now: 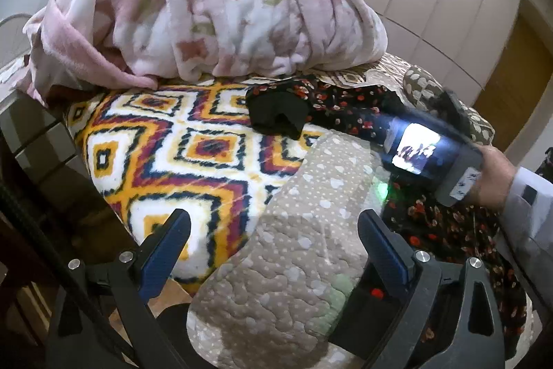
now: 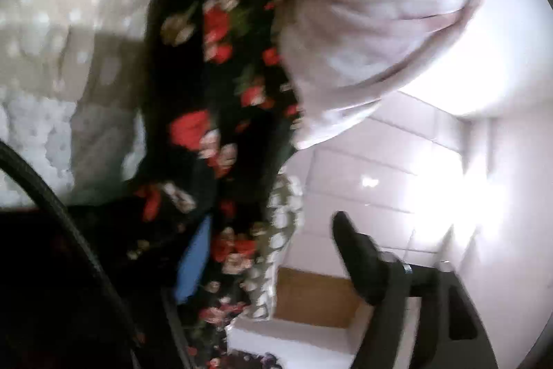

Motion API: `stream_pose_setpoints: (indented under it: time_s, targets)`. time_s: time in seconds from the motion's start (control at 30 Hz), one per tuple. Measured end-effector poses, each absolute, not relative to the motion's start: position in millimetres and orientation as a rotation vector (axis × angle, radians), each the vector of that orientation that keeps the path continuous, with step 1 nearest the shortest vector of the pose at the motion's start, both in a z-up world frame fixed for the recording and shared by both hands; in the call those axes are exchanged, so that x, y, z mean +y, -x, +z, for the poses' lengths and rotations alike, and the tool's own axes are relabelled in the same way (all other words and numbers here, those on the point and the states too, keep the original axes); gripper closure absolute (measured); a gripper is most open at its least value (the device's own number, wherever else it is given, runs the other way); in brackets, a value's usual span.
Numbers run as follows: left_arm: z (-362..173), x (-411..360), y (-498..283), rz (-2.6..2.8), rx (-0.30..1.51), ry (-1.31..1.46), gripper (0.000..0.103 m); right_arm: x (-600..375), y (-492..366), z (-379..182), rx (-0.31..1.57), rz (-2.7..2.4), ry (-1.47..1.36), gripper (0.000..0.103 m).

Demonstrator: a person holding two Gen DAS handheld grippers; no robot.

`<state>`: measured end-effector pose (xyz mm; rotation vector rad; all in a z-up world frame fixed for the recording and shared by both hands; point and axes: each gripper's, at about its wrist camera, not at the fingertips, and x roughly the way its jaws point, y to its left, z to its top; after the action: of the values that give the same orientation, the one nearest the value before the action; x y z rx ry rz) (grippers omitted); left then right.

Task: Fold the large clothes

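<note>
Left tongs (image 1: pixel 273 237): held wide, nothing between, over quilt (image 1: pixel 293 248) | right tongs (image 2: pixel 273 251): spread wide beside dress (image 2: pixel 214 64), not gripped | dress (image 1: pixel 345 109): laid across bed's far right.

Both tongs agape, left tongs (image 1: pixel 273 227), right tongs (image 2: pixel 269 251) rolled sideways.

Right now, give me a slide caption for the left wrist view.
Open left tongs hover over a beige quilt while the right tongs reach the black floral garment.
</note>
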<state>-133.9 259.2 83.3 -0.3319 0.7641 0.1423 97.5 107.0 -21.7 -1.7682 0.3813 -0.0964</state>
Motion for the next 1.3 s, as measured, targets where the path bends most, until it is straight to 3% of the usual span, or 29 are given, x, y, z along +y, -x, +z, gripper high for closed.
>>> stream_pose_setpoints:
  time_s: [0.2,0.37,0.47,0.63,0.67,0.7,0.73,0.83,1.07,1.17,1.3]
  targets:
    - [85,255,135,0.135,0.758,0.322,0.006,43,-83,82,0.598,-0.114,1.143,0.017]
    - [77,245,130,0.116,0.792,0.328,0.006,-141,-84,132,0.835,-0.261,0.543,0.017]
    - [76,232,127,0.104,0.805,0.306,0.006,-260,-74,121,0.938,-0.37,0.221,0.017]
    - [79,210,123,0.098,0.821,0.253,0.006,-330,-62,80,1.017,-0.291,-0.091,0.017]
    - [80,207,122,0.098,0.824,0.244,0.006,-336,-63,74,1.021,-0.267,-0.141,0.022]
    - [82,202,122,0.099,0.825,0.235,0.006,-343,-67,66,1.026,-0.217,-0.229,0.049]
    - [83,200,122,0.1,0.826,0.23,0.006,-344,-69,58,1.031,-0.161,-0.312,0.084]
    - [86,194,119,0.107,0.827,0.217,0.006,-350,-72,55,1.042,-0.093,-0.428,0.092]
    - [87,187,115,0.104,0.832,0.206,0.006,-388,-65,54,1.099,-0.323,-0.375,0.093]
    - [88,194,120,0.108,0.828,0.227,0.006,-373,-64,65,1.097,-0.364,-0.299,0.076]
    - [93,218,129,0.144,0.788,0.249,0.006,-352,-42,110,1.01,-0.483,-0.203,0.067]
